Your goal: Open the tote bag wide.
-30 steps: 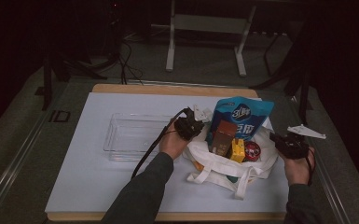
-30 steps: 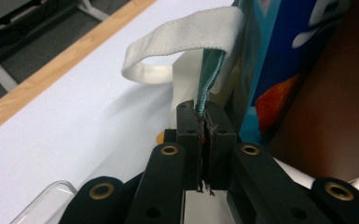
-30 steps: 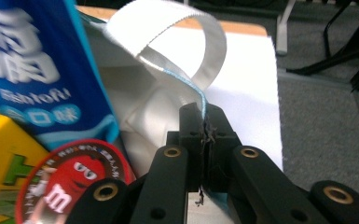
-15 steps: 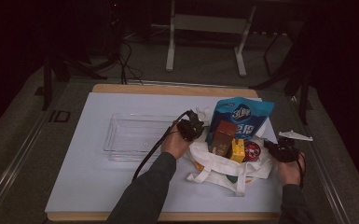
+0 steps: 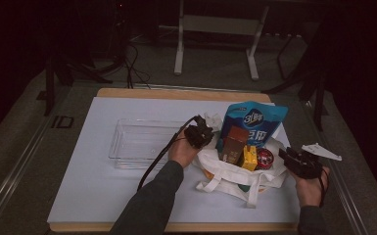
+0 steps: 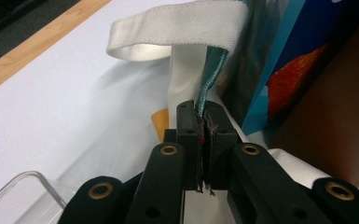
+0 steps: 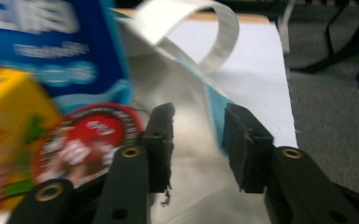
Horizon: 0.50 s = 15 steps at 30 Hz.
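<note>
Two grippers are working a soft, floppy bag (image 5: 235, 171). Left gripper (image 6: 204, 128) is clamping its rim w/ jaws together. Right gripper (image 7: 198, 140) jaws have just been opening, now apart, straddling the opposite rim: best hold.

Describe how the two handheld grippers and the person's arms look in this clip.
Both grippers, left gripper and right gripper, are black, with blocky jaws on arms fixed by brass-coloured rivets. A black cable trails from the left one; a grey three-cornered plate tops the right. The sleeves are dark grey.

The high view was dim, its surroundings nearly black, with the white desk (image 5: 103, 196) lit evenly from above. The right gripper view was motion-blurred; the left gripper view stayed sharp nearby.
</note>
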{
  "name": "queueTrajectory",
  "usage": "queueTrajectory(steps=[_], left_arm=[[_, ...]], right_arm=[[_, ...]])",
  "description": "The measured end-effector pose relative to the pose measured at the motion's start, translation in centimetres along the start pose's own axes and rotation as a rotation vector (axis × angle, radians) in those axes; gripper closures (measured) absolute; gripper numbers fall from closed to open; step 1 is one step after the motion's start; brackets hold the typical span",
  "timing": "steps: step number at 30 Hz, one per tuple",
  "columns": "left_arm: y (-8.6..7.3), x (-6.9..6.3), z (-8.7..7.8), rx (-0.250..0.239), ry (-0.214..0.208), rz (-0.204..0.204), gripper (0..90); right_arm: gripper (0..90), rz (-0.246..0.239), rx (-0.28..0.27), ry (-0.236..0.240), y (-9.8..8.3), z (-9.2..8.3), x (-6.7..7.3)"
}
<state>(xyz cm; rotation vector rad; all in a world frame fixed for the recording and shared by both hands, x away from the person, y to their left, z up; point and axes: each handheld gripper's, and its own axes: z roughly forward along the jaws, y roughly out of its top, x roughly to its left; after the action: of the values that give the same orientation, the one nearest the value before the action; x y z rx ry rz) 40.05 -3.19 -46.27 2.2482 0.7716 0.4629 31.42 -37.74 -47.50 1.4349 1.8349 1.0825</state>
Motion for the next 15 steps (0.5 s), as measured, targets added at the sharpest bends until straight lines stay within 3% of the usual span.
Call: queueTrajectory(steps=[5,7,12,15], left_arm=[[-0.1,0.1,-0.2,-0.005,-0.002,-0.005,86.2],[-0.1,0.1,-0.2,-0.005,-0.002,-0.005,86.2],[-0.1,0.0,-0.3,-0.005,-0.002,0.000,86.0],[-0.1,-0.1,-0.3,-0.007,0.000,-0.002,86.0]], right_arm=[[58.6,-0.056,-0.053,0.036,-0.2,-3.3,1.9],[58.6,-0.064,-0.060,0.043,-0.3,-3.7,2.1],[56.7,-0.113,-0.058,0.165,-1.8,-6.0,4.4],[56.2,-0.139,-0.046,0.205,-2.8,-6.6,5.1]])
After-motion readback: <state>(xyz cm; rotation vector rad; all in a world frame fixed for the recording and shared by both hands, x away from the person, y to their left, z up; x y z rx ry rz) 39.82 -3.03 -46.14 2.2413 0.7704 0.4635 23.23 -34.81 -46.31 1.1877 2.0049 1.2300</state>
